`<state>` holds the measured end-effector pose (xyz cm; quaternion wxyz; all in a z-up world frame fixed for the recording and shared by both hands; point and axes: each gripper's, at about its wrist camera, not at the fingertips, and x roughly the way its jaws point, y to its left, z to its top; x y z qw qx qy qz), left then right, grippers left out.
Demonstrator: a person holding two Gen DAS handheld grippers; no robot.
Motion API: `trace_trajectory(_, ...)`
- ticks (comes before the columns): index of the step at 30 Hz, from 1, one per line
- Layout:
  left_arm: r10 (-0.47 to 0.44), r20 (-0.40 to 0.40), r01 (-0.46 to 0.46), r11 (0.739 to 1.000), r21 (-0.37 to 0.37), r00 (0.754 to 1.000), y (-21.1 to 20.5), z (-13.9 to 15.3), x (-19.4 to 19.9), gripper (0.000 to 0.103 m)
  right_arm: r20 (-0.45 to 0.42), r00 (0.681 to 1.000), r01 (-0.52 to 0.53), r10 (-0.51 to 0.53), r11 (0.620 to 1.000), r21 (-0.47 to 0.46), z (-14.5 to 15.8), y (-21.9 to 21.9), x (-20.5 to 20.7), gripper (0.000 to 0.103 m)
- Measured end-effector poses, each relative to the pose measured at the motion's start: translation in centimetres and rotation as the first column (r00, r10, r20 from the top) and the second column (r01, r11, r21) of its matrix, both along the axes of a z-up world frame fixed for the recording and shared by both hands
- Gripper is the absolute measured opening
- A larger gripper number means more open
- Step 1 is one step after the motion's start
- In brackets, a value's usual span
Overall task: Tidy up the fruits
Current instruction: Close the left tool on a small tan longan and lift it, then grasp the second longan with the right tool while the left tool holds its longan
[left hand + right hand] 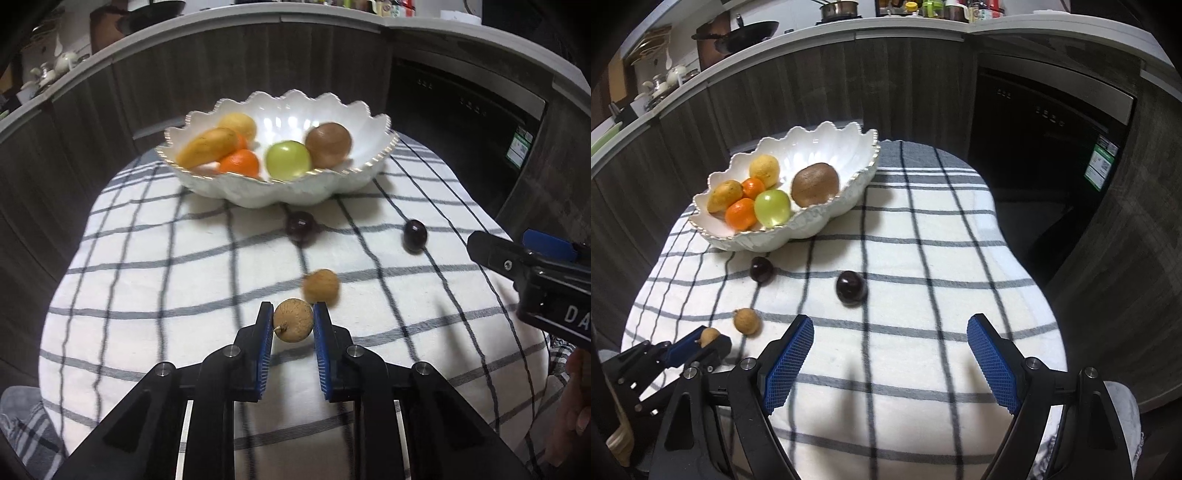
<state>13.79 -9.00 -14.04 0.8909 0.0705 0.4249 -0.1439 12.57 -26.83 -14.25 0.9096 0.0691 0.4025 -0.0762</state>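
My left gripper (pixel 293 320) is shut on a small tan longan (pixel 293 319) just above the checked cloth; it also shows in the right wrist view (pixel 709 336). A second longan (pixel 321 287) (pixel 747 321) lies just beyond it. Two dark cherries (pixel 301 226) (pixel 415 235) lie on the cloth before the white scalloped bowl (pixel 351 173) (pixel 827 218), which holds a kiwi (pixel 328 144), a green fruit (pixel 288 159), oranges (pixel 240 162) and yellow fruits (pixel 207 146). My right gripper (pixel 890 332) is open and empty above the cloth, near the right cherry (pixel 851 288).
The table wears a white cloth with dark checks (pixel 923 258). Dark wood cabinets (pixel 812 81) curve behind it, with a black dishwasher (pixel 1045 147) at right. My right gripper's body (pixel 535 273) shows at the right edge of the left wrist view.
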Motion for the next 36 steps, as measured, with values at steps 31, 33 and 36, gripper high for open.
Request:
trace_trajectory(31, 0.283, 0.058, -0.281, 0.959, -0.045, 0.957, 12.5, 1.5, 2.4, 0.022, -0.089, 0.984, -0.163, 0.157, 0.985, -0.053, -3.4, 12.5, 5.1, 0.050)
trace_trajectory(33, 0.283, 0.056, -0.281, 0.959, -0.045, 0.958, 12.6, 1.5, 2.4, 0.022, -0.097, 0.983, -0.163, 0.157, 0.985, -0.051, -3.8, 12.5, 5.3, 0.048)
trace_trajectory(36, 0.280, 0.053, -0.278, 0.960, -0.045, 0.959, 12.5, 1.4, 2.4, 0.022, -0.105, 0.982, -0.164, 0.159, 0.986, -0.039, -4.2, 12.4, 5.5, 0.042)
